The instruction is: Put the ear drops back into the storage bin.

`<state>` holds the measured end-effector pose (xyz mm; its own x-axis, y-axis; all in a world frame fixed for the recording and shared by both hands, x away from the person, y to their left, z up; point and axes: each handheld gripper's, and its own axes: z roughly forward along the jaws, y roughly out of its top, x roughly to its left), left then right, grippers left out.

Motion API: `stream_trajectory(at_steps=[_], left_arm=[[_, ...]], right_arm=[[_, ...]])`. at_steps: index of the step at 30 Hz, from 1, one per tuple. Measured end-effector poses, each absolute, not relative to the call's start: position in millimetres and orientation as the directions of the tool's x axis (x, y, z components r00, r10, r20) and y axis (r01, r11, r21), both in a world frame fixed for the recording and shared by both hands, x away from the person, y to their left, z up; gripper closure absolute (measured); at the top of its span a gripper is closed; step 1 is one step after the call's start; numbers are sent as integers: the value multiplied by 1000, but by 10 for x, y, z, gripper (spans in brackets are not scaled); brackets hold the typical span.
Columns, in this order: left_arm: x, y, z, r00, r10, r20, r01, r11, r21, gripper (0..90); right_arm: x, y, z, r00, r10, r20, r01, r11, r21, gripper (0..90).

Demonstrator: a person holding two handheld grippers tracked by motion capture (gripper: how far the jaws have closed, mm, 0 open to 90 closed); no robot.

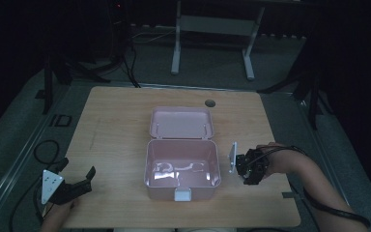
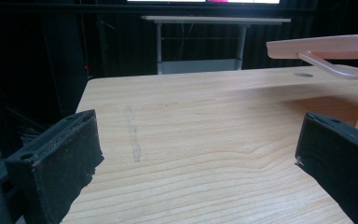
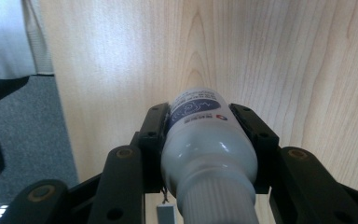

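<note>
Fingers of the right gripper [image 3: 205, 135] clamp a white bottle [image 3: 207, 144] above the tabletop [image 1: 116, 125], seemingly beside the pink box [image 1: 182, 169]; the left gripper [image 1: 77, 186] gapes empty.

A small white plastic bottle [image 3: 208, 144] with a ribbed white cap and a blue-printed label sits clamped between black jaws, raised above the wooden table [image 3: 279, 56] near its right edge.

The white bottle [image 3: 208, 144] carries a blue label with small print and a red mark — too small and blurred to read
</note>
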<state>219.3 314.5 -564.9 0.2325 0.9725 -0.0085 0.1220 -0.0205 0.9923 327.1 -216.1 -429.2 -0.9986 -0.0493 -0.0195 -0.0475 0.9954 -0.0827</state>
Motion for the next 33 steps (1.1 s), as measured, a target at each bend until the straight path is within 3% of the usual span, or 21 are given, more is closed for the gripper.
stream_trajectory(at_steps=[18, 33], left_arm=[[2194, 3146, -5649, 233, 973, -10, 121, -19, 992, 4], [2191, 3147, -5649, 234, 972, -10, 121, -19, 992, 4]], right_arm=[[3242, -1991, -3733, -999, -37, -28, -35, 998, -53, 595], [3194, -1582, -3441, -992, -111, -53, -110, 993, -31, 595]])
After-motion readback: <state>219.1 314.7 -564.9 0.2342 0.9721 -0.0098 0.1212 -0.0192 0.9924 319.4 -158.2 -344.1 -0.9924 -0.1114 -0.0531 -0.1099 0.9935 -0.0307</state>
